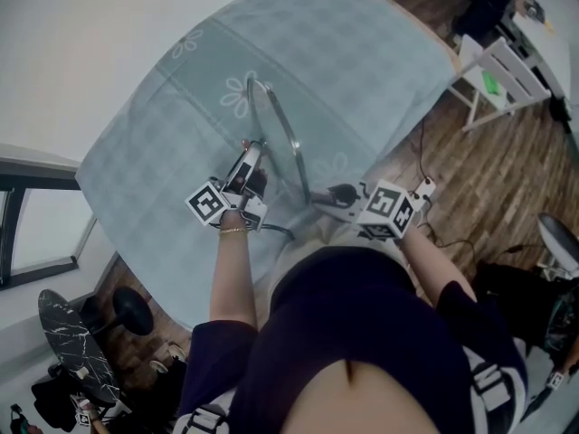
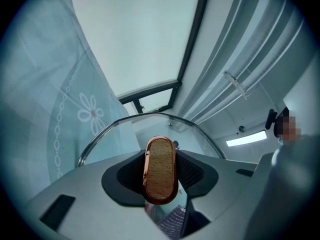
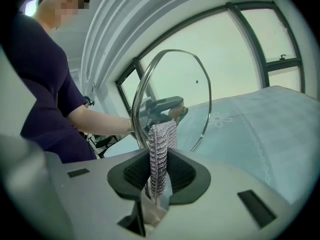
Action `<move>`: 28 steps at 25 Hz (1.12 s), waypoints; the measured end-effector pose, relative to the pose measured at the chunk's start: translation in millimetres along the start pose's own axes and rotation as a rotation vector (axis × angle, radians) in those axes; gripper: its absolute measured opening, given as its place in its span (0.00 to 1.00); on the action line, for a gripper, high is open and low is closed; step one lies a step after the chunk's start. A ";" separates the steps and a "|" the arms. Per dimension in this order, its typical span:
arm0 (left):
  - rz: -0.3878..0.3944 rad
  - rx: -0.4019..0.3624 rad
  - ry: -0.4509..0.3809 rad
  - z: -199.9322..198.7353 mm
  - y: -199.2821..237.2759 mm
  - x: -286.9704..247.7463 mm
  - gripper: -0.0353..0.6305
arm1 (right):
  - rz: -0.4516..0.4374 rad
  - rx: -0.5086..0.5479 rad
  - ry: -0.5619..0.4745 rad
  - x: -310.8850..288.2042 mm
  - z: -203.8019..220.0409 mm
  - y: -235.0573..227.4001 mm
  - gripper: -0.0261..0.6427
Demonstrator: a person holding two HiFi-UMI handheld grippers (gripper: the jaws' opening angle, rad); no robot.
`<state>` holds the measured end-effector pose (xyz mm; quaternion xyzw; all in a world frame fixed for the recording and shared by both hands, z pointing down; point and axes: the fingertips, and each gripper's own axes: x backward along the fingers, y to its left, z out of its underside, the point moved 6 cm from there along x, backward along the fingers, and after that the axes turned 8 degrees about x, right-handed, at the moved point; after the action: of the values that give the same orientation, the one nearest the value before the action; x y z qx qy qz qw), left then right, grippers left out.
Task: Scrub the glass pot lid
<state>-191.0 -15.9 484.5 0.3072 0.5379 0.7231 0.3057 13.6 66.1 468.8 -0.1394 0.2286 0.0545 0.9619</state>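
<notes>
In the head view the glass pot lid point(image 1: 271, 120) is held on edge above the cloth-covered counter point(image 1: 380, 52). It shows almost edge-on, its rim running from 11 o'clock to 5 o'clock. The left gripper point(image 1: 251, 156) meets it from the 8 o'clock side, and the right gripper point(image 1: 326, 195) sits at the lid's 5 o'clock end, just beside the rim.

In the left gripper view the left gripper point(image 2: 161, 180) is clenched on the lid's wooden handle point(image 2: 160, 161), whose long axis runs 12 to 6 between the pads. The glass point(image 2: 200, 134) arches behind it.

In the right gripper view the right gripper point(image 3: 159, 173) grasps a strip of metallic scrubbing mesh point(image 3: 161, 144), which stands upright from the jaws. The lid point(image 3: 187, 84) rises dead ahead at 12 o'clock, tilted a little, with its handle-free face turned toward this gripper. The left gripper point(image 3: 162, 105) shows through the glass. The mesh's top overlaps the lower rim, but whether it touches cannot be told.

The scrub likely turns on this: the right gripper is the working one, and the glass lies straight ahead of the mesh, so a short push forward should bring them together.
</notes>
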 end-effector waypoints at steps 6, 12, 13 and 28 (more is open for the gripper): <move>-0.099 -0.055 -0.031 -3.1 -1.5 -0.5 0.30 | 0.174 -0.061 -0.048 14.8 0.6 -15.6 0.16; -0.243 -0.163 -0.050 -8.4 -7.6 1.8 0.30 | 0.281 -0.140 -0.122 30.2 5.4 -26.4 0.16; -0.268 -0.184 -0.046 -8.8 -8.4 1.9 0.30 | 0.300 -0.149 -0.131 32.1 5.8 -28.8 0.16; -0.569 -0.311 -0.055 -3.8 11.2 -25.4 0.31 | 0.418 -0.179 -0.173 66.8 12.1 -108.8 0.16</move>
<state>-179.3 -40.3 491.5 0.1132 0.4767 0.6736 0.5533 96.6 -31.6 475.2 -0.1687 0.1637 0.2840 0.9295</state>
